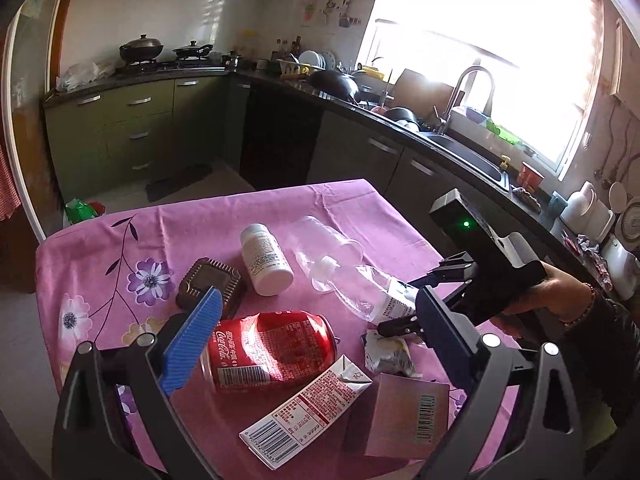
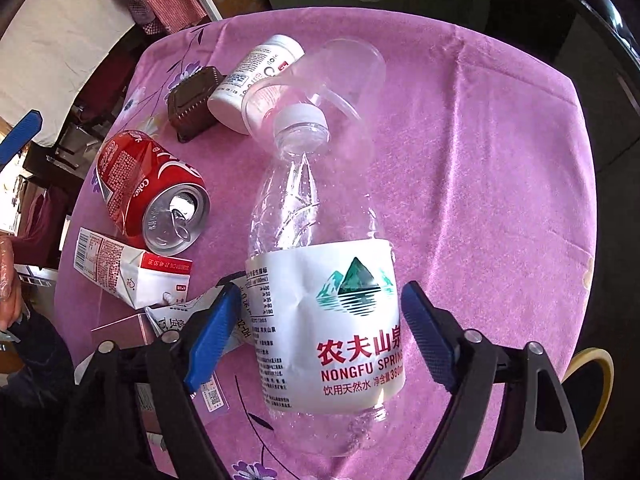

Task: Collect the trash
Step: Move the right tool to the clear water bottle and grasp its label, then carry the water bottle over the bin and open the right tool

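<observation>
The right tongs (image 2: 320, 340) stand apart astride the labelled belly of a crumpled clear Nongfu Spring water bottle (image 2: 320, 280) lying on the pink floral worktop (image 2: 480, 160), pads not visibly pressing; I judge the pick-up step in hand, needing a gentle squeeze on thin, springy plastic. The left tongs (image 1: 320, 328) hang open over the dented red Coca-Cola can (image 1: 272, 344), with a flattened carton (image 1: 308, 408) just nearer.

Pink tablecloth (image 2: 480, 160) with purple-and-white flowers at left; red can (image 2: 148, 188); clear bottle (image 2: 320, 280) with white label, red lettering
</observation>
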A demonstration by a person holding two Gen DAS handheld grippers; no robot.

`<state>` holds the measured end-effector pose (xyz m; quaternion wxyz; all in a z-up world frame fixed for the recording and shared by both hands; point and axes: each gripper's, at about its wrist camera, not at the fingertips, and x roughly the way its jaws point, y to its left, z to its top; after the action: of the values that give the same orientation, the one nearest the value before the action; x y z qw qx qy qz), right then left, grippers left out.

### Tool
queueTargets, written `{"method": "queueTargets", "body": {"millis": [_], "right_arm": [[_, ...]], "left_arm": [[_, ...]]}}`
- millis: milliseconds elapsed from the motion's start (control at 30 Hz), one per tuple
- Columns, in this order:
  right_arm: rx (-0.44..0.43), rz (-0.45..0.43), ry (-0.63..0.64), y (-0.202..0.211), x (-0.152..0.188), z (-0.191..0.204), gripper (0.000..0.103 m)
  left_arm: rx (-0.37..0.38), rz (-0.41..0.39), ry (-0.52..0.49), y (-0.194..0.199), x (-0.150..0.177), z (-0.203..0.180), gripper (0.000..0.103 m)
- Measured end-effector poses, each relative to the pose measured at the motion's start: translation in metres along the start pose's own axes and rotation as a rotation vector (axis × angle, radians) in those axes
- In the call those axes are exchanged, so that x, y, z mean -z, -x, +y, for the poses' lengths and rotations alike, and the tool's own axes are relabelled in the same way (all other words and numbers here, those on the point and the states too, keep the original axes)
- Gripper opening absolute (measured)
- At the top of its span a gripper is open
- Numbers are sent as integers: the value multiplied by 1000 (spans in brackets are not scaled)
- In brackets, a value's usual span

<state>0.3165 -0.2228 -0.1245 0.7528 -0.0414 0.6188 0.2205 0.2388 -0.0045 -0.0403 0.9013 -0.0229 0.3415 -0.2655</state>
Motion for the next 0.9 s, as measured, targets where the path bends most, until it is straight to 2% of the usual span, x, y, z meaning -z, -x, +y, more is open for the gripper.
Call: {"method": "queueTargets", "body": {"millis": [467, 900], "right_arm": [[11, -34, 15, 36, 28, 3, 66], [-22, -110, -33, 100, 75, -4, 65]], "left_arm": [[21, 12, -5, -3, 2, -3, 93], [37, 22, -47, -4, 5, -14, 93]]}}
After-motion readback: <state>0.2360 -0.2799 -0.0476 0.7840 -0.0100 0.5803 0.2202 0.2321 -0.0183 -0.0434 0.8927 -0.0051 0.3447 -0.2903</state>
